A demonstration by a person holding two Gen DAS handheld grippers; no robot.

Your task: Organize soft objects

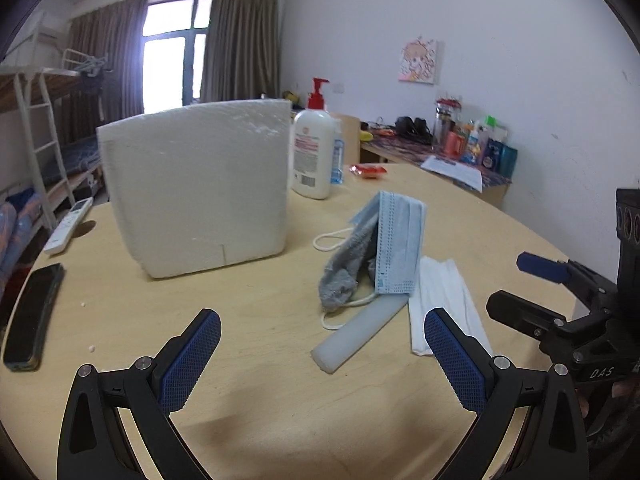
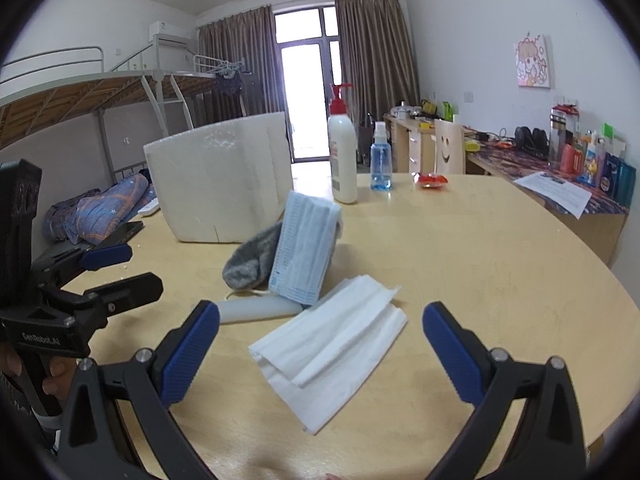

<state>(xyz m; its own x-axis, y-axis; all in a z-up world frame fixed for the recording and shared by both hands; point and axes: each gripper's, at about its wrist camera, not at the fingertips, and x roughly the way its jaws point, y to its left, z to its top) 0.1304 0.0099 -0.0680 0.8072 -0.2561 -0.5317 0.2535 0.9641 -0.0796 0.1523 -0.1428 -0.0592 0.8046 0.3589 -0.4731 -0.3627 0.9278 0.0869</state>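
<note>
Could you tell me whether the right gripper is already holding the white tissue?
No, the right gripper is open above the white tissue, which lies flat on the table.

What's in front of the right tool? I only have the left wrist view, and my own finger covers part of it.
Observer: The folded white paper tissue lies flat on the round wooden table, between the open fingers of the right tool. The tool holds nothing.
Operator: What's behind the lotion?
Observer: A clear blue spray bottle stands just right of the white pump bottle with the red top.
Operator: Anything past the far edge?
Observer: A light wooden chair back with a smiley cut-out.
</note>
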